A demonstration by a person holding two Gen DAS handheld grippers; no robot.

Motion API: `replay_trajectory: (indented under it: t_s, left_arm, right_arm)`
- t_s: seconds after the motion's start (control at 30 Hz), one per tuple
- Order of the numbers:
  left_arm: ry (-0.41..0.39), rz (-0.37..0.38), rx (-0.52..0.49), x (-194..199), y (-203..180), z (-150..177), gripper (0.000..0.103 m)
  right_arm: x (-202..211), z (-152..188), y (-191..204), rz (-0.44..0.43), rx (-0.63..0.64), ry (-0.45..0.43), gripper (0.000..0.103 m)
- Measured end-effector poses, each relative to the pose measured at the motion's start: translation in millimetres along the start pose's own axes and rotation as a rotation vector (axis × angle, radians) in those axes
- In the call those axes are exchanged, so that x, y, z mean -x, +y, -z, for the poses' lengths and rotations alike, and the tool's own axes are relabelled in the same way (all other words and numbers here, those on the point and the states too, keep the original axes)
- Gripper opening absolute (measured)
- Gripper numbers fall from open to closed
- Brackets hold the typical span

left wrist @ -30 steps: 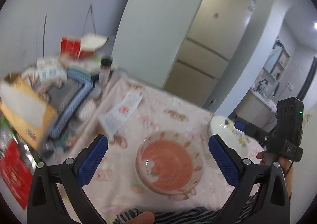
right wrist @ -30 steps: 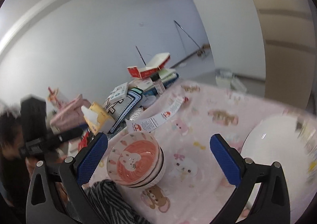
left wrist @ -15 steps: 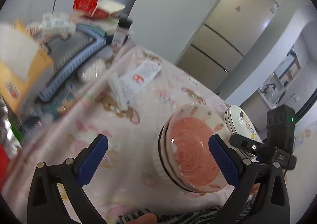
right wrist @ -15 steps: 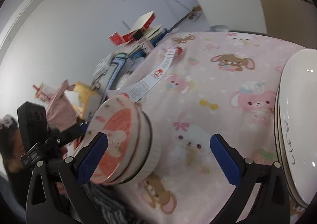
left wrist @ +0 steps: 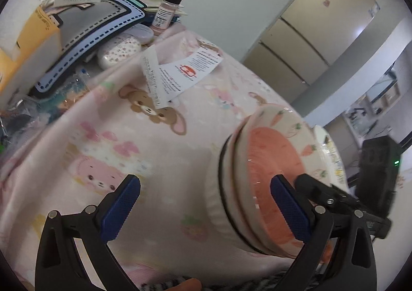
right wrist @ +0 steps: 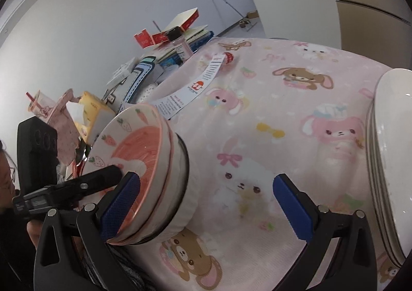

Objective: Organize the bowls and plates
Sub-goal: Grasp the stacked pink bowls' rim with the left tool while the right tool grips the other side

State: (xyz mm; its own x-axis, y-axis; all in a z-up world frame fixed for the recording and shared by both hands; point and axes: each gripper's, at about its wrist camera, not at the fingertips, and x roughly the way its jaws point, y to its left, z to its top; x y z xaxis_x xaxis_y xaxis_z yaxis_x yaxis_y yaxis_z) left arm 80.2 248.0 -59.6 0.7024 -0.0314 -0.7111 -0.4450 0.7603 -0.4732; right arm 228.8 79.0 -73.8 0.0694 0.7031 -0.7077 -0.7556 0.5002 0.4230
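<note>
pink cloth (right wrist: 270,115), bowl stack (right wrist: 152,175), tools open

Stacked bowls (right wrist: 144,175) sit on the tablecloth (right wrist: 270,115), plates (right wrist: 388,162) to their right, clutter (left wrist: 77,20) behind.

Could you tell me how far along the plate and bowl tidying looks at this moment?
The bowls already sit nested in one stack, and the plates in another beside it on the pink cloth. Both the left gripper and right gripper are open around the bowl stack, gripping nothing. Any further moving remains.
</note>
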Motion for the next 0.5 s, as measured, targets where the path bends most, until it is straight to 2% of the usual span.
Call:
replay_trajectory:
  t_s: [0.2,0.37,0.43,0.5]
  left_arm:
    - [0.014,0.071,0.029,-7,7,-1,0.099]
    - [-0.015,0.099,-0.001,-2,1,0,0.083]
    - [-0.002,0.108,-0.01,-5,-3,1,0.073]
    - [0.007,0.127,-0.006,-7,-3,0,0.067]
  right_arm:
    - [-10,3,-3,-0.022,0.001,0.027,0.103]
    - [-13,6,-2,-0.062,0.012,0.033,0.101]
    - [-14,7,-2,-0.097,0.002,0.045,0.096]
    - [-17,8,-3,-0.144,-0.017,0.061,0.093]
